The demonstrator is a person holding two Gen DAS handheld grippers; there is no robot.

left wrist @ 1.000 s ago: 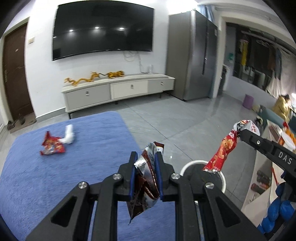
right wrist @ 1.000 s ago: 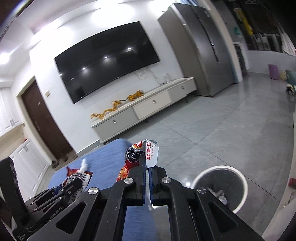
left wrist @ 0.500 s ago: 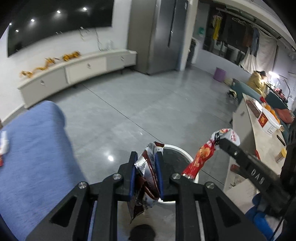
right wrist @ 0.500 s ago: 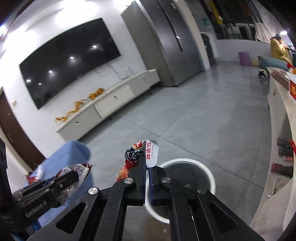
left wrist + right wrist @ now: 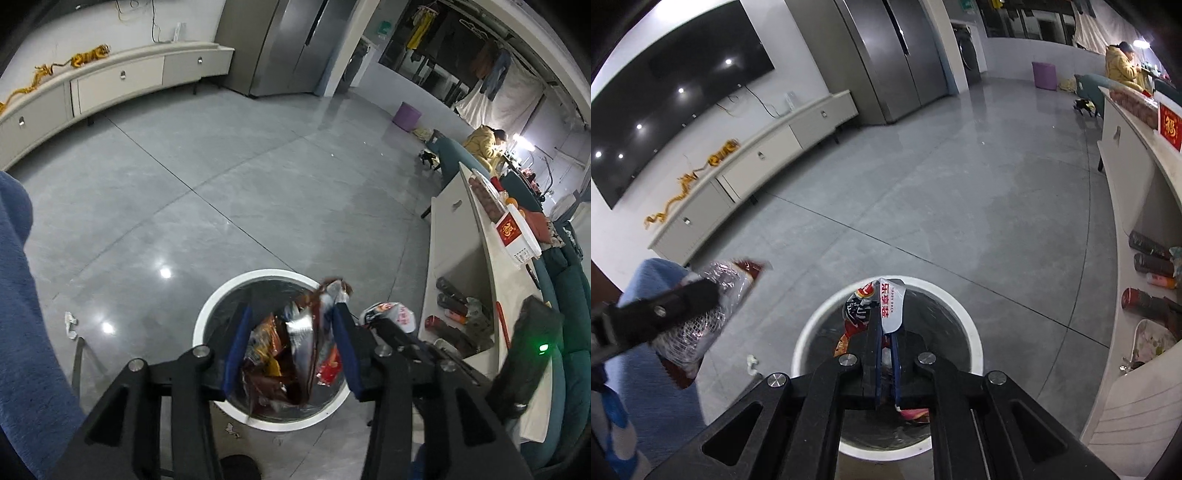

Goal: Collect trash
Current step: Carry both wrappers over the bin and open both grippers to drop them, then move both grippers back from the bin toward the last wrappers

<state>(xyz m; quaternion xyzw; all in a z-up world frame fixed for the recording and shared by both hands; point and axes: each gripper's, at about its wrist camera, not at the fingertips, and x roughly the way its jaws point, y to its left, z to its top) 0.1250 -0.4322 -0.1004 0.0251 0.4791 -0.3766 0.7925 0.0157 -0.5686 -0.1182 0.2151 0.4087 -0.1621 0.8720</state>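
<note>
A white round trash bin (image 5: 207, 314) with a dark liner stands on the grey floor, several wrappers inside it. My left gripper (image 5: 291, 310) hangs over it and its jaws are opening. A silver and brown snack wrapper (image 5: 310, 332) hangs loose between the blue pads, leaning on the right finger (image 5: 345, 343). My right gripper (image 5: 884, 325) is shut on a red and white snack wrapper (image 5: 892, 299), directly above the bin's rim (image 5: 812, 332). In the right wrist view the left gripper (image 5: 701, 291) and its silver wrapper (image 5: 713, 314) are at the left.
A blue fabric surface (image 5: 22, 314) fills the left edge. White scraps (image 5: 70, 325) lie on the floor beside it. A white counter (image 5: 461, 258) with bottles on its shelf stands right of the bin. A person in a yellow jacket (image 5: 484, 142) sits far back.
Both grippers swung away from the blue surface and sank over the bin. The left jaws spread apart and no longer pinch the silver wrapper. The right stays shut on its wrapper.
</note>
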